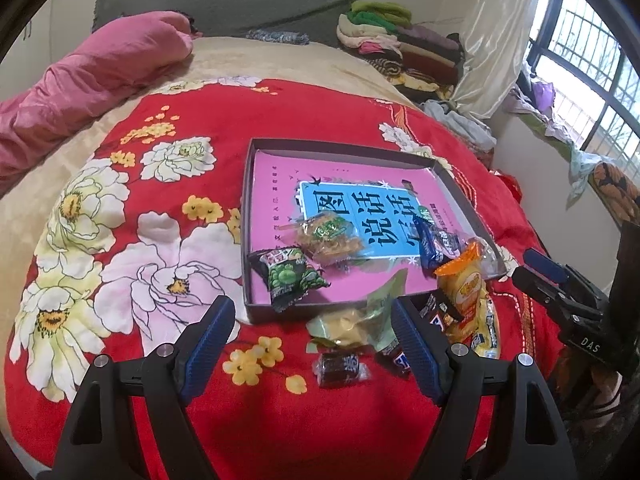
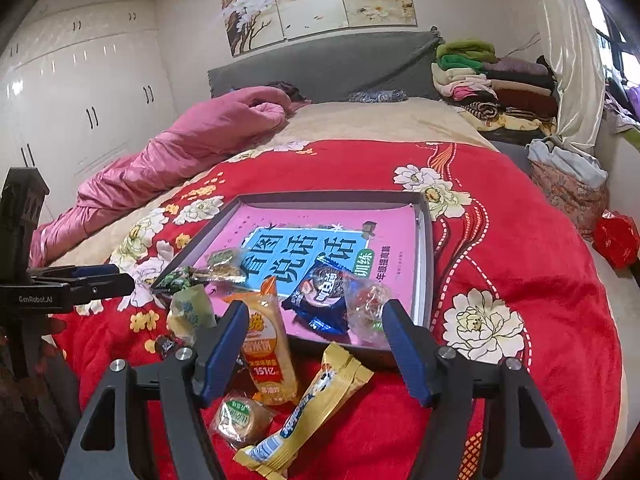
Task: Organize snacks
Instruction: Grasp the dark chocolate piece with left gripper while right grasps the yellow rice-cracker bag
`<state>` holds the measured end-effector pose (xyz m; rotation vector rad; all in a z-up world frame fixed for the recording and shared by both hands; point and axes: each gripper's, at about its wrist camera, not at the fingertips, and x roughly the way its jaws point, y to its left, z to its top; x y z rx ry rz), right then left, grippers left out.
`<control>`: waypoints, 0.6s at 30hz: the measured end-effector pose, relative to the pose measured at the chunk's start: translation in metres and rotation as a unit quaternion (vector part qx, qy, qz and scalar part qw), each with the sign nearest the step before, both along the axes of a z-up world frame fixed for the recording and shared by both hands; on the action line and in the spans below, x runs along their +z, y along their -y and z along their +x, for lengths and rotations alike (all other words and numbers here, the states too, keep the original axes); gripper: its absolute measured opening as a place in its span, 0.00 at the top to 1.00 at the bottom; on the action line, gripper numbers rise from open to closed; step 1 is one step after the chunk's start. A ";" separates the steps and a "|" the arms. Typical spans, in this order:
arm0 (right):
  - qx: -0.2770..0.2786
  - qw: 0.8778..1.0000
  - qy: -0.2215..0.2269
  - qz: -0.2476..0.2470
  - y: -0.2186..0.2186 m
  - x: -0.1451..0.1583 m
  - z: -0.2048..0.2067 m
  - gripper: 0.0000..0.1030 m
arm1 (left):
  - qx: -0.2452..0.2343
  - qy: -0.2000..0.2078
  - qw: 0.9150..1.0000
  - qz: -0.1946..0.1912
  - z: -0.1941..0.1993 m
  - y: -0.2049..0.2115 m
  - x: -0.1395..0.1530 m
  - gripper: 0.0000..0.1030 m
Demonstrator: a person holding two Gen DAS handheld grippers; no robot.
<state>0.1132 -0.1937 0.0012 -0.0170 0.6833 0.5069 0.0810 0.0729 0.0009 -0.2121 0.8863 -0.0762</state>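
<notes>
A shallow, dark cardboard box (image 1: 470, 196) sits on a bed under a plush red blanket (image 1: 132, 128) printed with big pale flowers. A glossy pink book (image 2: 384, 236) with a blue title panel lines the bottom of the box.

Several crinkly plastic snack packets lie on the book: a black and green pea packet (image 1: 290, 276), a clear packet of golden crackers (image 1: 330, 238) and a dark blue biscuit packet (image 2: 322, 300).

More snacks lie on the blanket just outside the near wall. An orange rice cracker pack (image 2: 268, 354) leans over the box edge. Beside it are a long yellow wrapper (image 2: 308, 408), a round cake in clear film (image 2: 240, 420), a pale green pouch (image 1: 360, 320) and a small dark sweet (image 1: 340, 368).

The left gripper (image 1: 314, 344) hangs over the green pouch, its ribbed blue pads wide apart and empty. The right gripper (image 2: 316, 348) stands fairly wide above the orange pack and yellow wrapper, gripping nothing.
</notes>
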 end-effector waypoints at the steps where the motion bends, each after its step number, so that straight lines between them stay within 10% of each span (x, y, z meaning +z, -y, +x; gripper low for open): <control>1: 0.002 1.000 -0.001 -0.003 -0.001 0.000 -0.001 0.33 | 0.000 -0.001 1.000 0.000 -0.001 0.000 0.000 0.21; 18: 0.026 0.998 -0.005 -0.049 -0.015 -0.008 -0.020 0.33 | -0.020 -0.024 1.000 0.000 -0.009 0.012 -0.012 0.21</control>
